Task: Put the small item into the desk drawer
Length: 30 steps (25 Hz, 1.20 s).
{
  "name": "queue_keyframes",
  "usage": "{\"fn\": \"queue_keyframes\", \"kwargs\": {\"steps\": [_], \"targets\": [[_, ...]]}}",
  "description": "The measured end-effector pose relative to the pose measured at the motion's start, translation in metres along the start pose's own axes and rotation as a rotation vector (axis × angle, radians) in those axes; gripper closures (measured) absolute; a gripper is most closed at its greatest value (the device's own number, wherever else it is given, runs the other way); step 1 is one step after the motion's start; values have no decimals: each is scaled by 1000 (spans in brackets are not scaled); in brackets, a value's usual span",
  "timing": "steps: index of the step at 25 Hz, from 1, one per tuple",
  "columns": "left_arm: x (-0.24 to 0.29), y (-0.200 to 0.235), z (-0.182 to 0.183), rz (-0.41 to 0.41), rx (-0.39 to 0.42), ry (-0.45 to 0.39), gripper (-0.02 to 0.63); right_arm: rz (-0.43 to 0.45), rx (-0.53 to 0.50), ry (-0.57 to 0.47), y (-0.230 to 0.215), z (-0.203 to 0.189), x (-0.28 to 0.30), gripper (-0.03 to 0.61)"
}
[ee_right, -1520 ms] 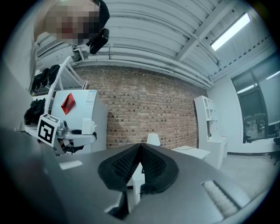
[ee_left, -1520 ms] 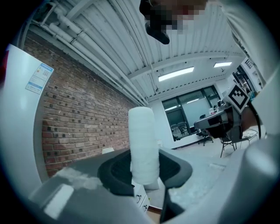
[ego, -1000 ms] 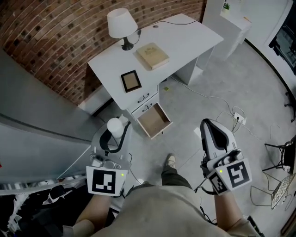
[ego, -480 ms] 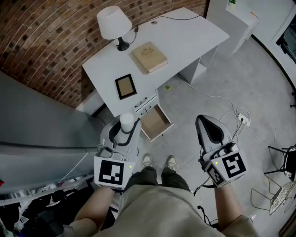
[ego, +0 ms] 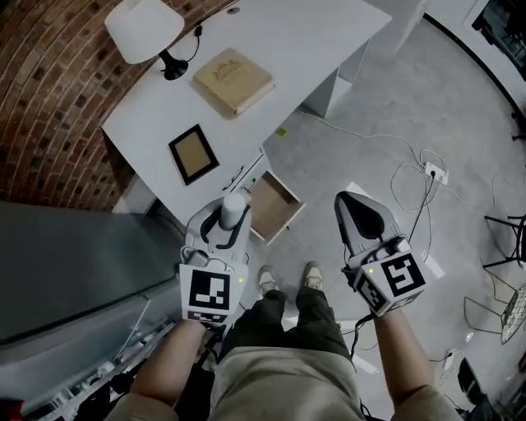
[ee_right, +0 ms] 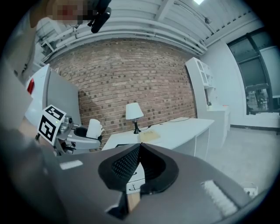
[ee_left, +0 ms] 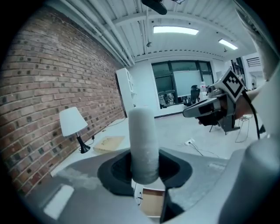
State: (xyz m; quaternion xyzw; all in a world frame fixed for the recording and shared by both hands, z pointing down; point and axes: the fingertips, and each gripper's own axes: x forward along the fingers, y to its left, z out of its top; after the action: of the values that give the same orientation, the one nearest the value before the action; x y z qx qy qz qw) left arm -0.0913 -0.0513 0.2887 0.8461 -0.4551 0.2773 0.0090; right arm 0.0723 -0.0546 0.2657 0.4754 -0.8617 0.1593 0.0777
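Observation:
The small item is a white foam cylinder (ego: pixel 233 209). It stands upright in my left gripper (ego: pixel 220 230), whose jaws are shut on its lower part (ee_left: pixel 143 144). The gripper hangs just left of the open wooden-lined desk drawer (ego: pixel 274 205), which also shows under the jaws (ee_left: pixel 152 204). That drawer belongs to the white desk (ego: pixel 279 37). My right gripper (ego: pixel 355 215) hovers over the floor to the drawer's right, shut with nothing in it (ee_right: pixel 139 151).
On the desk stand a white lamp (ego: pixel 144 25), a tan book (ego: pixel 233 80) and a framed picture (ego: pixel 194 154). A brick wall (ego: pixel 45 99) runs behind it. Cables and a power strip (ego: pixel 433 171) lie on the floor at right. The person's shoes (ego: pixel 288 279) are below the drawer.
The person has stepped closer to the desk, so the drawer now sits right beside my left gripper. Both grippers keep their state, and the cylinder stays held.

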Motion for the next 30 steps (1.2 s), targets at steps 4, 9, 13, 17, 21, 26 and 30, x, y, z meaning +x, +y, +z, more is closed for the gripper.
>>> {"fn": "queue_keyframes", "kwargs": {"steps": [4,9,13,17,21,26,30], "targets": [[47,-19,-59,-59,-12,61,486,-7,23,-5,-17,-56,24,575],[99,-44,-141,-90,-14,154,486,-1,34,26,-43,-129,49,575],[138,-56,-206,-109,-16,198,486,1,35,65,-65,-193,74,575],[180,-66,-270,-135,0,238,486,10,24,91,-85,-253,101,575],[220,-78,-339,-154,-17,291,486,25,10,106,-98,-311,129,575],[265,-97,-418,-179,-12,331,486,58,-4,123,-105,-382,159,575],[301,-115,-476,-211,1,368,486,58,-31,137,-120,-440,177,575]]}}
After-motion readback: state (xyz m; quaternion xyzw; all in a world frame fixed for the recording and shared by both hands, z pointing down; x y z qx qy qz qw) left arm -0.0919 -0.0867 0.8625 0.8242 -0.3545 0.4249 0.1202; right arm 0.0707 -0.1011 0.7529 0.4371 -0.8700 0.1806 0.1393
